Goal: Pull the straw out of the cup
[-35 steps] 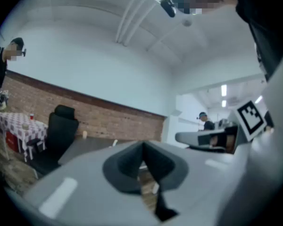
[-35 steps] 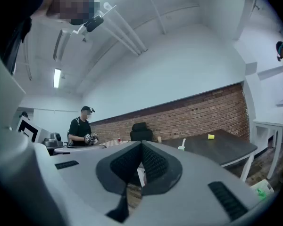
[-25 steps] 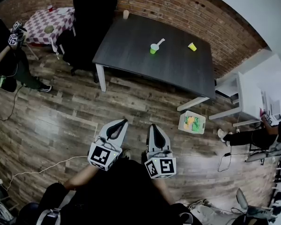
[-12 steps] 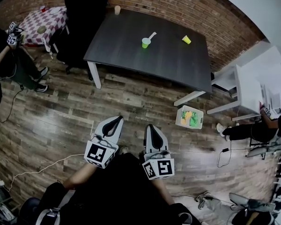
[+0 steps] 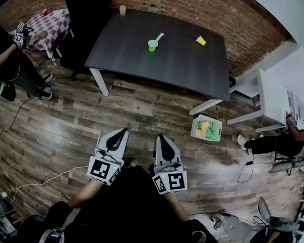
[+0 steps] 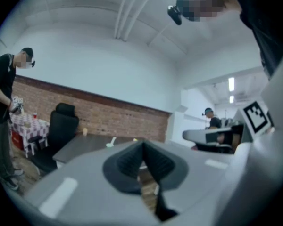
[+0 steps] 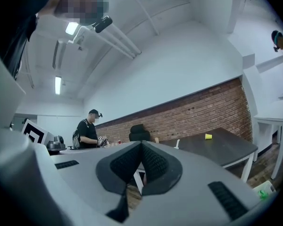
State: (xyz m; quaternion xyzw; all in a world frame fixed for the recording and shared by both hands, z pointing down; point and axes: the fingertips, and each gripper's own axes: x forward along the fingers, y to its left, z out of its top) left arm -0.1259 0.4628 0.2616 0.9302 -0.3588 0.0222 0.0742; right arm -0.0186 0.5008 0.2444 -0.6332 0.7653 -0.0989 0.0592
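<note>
- The left gripper and the right gripper are held side by side, low in front of the person and level, pointing towards the table.
- Both pairs of jaws are seen closed, pad against pad, with nothing between them.
- The green cup is found upright near the middle of the dark table, well apart from both grippers.
- The white straw is seen standing in the cup, leaning up and to the right over its rim.
- A yellow cup is seen further right on the same table; its contents cannot be made out.
- A white bin is seen on the floor beside the table leg, with green and yellow items inside.
</note>
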